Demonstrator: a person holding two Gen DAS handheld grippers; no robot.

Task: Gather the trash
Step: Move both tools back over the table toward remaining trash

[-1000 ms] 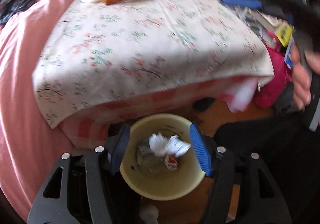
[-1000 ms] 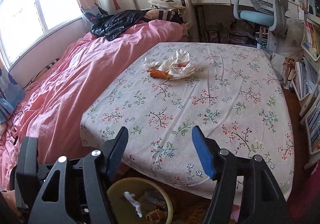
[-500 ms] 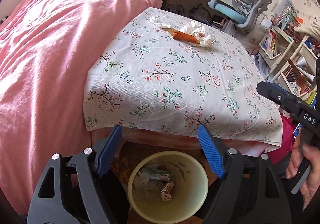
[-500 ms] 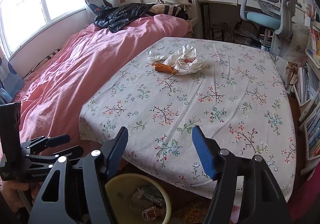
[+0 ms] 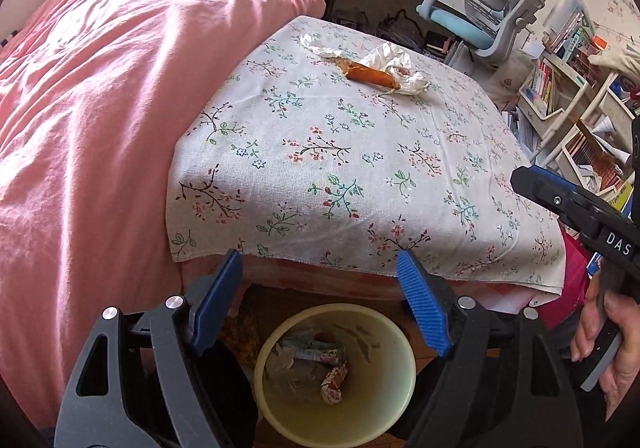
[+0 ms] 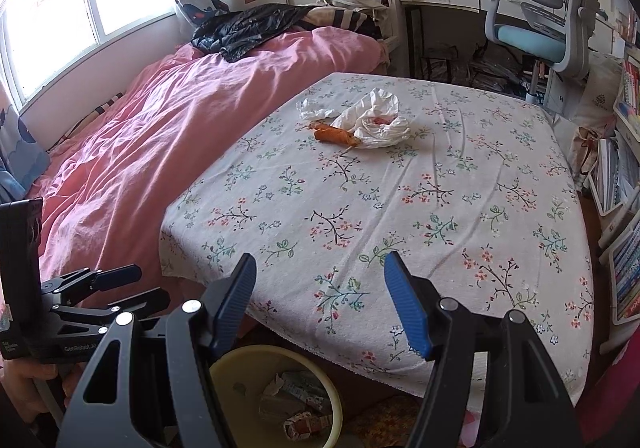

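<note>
Both tools, left and right, gape empty; the left one's jaws have just been opening. The carrot and bag lie far ahead, so a grab may snag the cloth or drop scraps short of the bin below.

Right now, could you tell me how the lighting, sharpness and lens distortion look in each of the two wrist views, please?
Left wrist view: sharp with no motion blur, even daylight on the white floral cloth, dark fisheye corners, bed edges bowed. Right wrist view: equally sharp, but the bright window at upper left is blown out to white glare, and the pale yellow round plastic bin below the bed edge sits in shade.
</note>
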